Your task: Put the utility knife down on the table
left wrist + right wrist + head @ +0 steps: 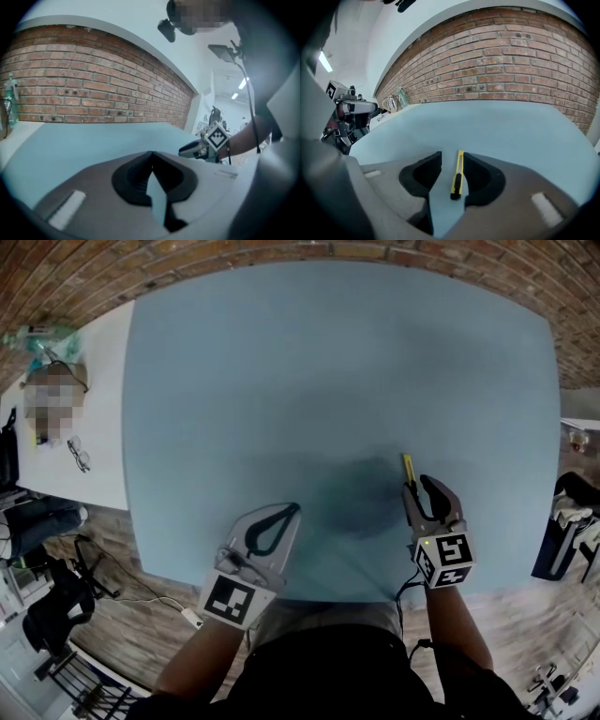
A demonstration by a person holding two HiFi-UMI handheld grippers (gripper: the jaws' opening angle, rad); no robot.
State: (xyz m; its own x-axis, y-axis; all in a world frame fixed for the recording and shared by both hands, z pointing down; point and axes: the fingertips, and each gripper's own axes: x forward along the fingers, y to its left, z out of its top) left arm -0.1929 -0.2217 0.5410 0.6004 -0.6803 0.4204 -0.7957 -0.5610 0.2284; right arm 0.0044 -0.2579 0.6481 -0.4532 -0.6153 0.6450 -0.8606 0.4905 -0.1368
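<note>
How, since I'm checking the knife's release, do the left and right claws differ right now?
The left claw is shut, tips meeting; the right claw stands open. The left claw holds nothing; the right claw has the yellow utility knife between its tips, lying unpinched on the blue table. Both are grey and black and sit over the table's near edge.
</note>
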